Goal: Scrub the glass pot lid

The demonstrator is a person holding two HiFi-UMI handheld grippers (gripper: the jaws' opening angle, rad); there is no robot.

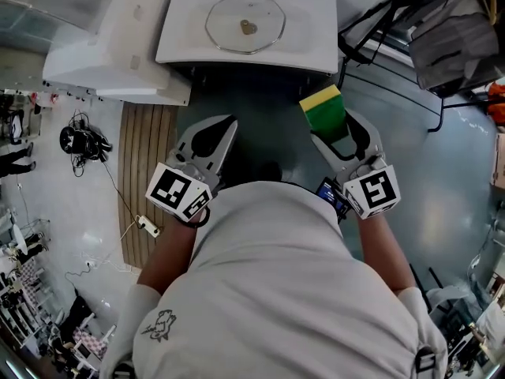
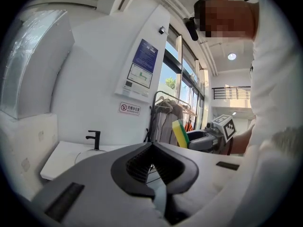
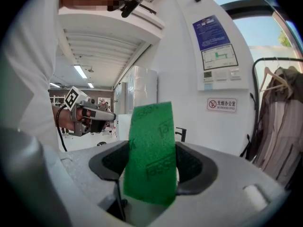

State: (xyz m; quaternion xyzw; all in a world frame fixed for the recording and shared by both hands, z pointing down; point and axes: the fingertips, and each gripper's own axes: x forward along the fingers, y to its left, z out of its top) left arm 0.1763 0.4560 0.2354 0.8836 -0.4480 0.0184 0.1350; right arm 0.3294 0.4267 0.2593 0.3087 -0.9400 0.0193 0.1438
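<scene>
Here, clamped upright in the right gripper (image 1: 341,136): a green-and-yellow sponge (image 3: 150,150), scouring face forward, likely readied for scrubbing. Beside it, the left gripper (image 2: 152,150), shut on nothing, probably kept free for steadying. Well ahead, apart from both: the glass pot lid (image 1: 245,24), flat in the white basin (image 1: 312,42), brown smudge at centre.

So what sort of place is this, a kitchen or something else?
Probably a wash area in a workplace or lab, not a home kitchen: a white sink with a black faucet, posted notices on the wall, and a clothes rack beside big windows.
</scene>
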